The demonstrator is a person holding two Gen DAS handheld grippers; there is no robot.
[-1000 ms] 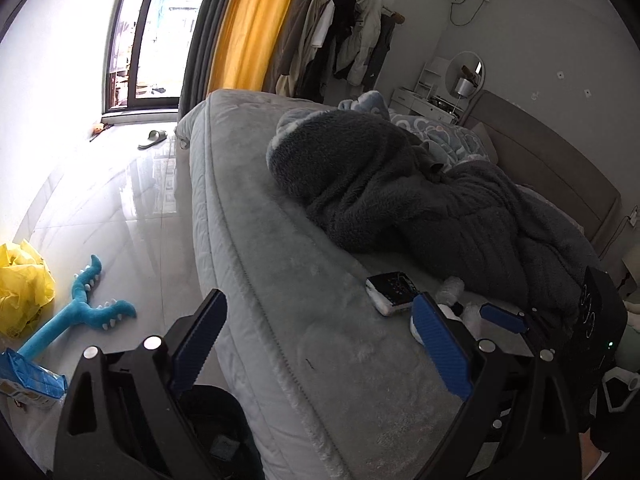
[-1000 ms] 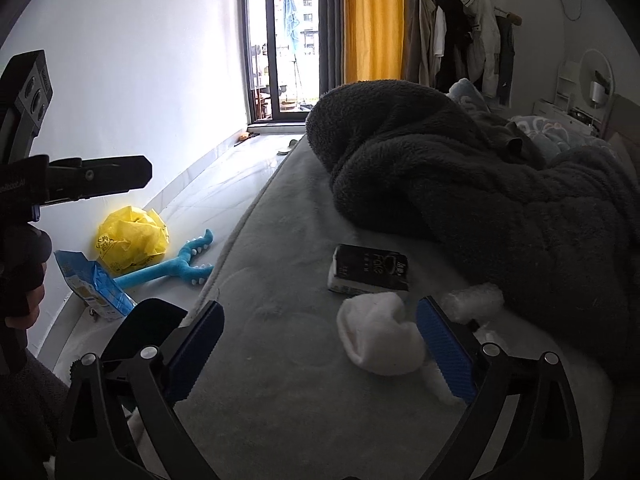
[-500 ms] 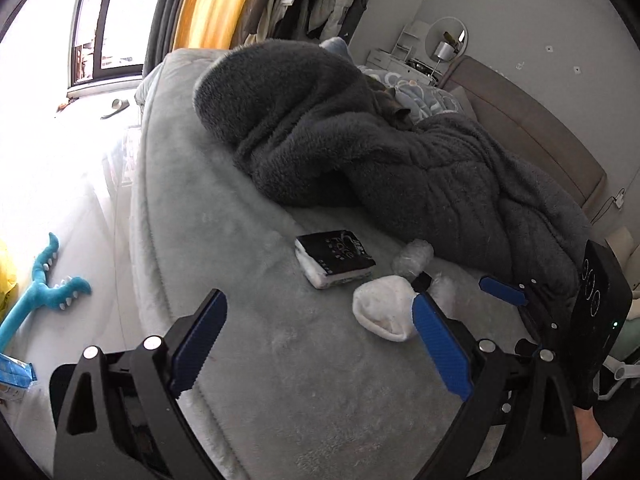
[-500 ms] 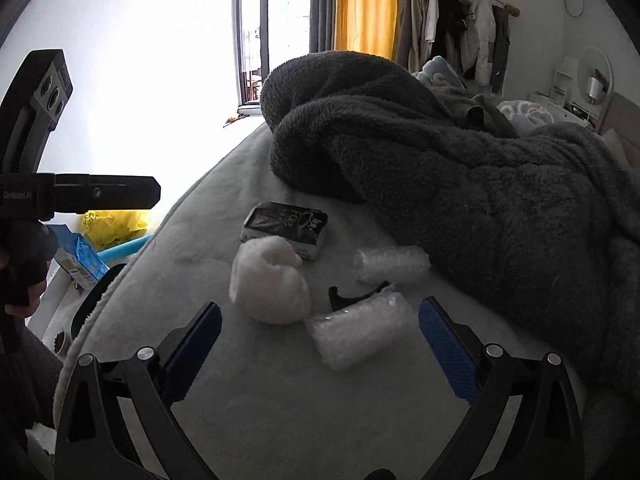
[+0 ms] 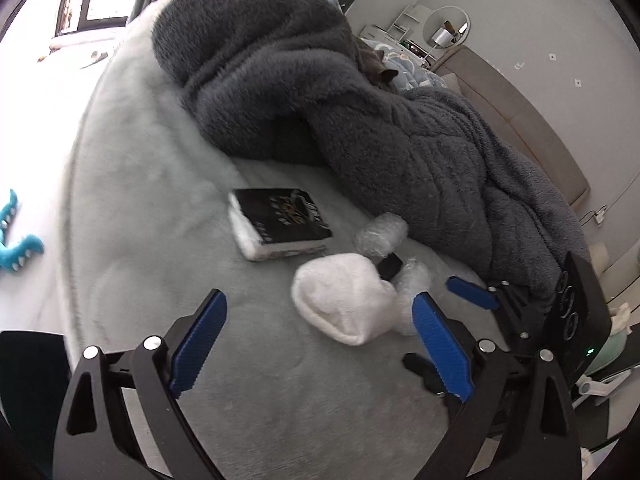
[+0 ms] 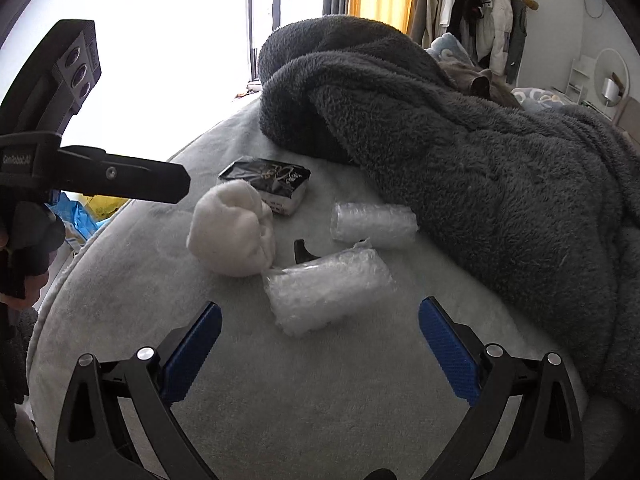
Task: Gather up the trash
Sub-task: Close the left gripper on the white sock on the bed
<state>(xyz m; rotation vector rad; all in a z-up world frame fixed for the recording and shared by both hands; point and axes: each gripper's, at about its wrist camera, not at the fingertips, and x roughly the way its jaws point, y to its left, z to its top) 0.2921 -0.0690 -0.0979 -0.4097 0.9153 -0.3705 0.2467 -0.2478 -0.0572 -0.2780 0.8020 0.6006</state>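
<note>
Both the left gripper [image 5: 318,344] and right gripper [image 6: 318,350] stood apart above the bed [image 6: 280,420]. 2 bubble-wrap rolls [image 6: 330,292], a fluffy white wad [image 6: 234,234] and a black packet [image 6: 266,184] lay near the fleece blanket [image 6: 460,152].

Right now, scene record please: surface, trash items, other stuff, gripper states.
surface: bed, pale fleece cover
trash: two bubble wrap rolls, near and far; white wad
other: black packet behind the wad; small black clip between the rolls; dark blanket heaped at the back
left gripper: open, empty, white wad just ahead
right gripper: open, empty, near roll just ahead
</note>
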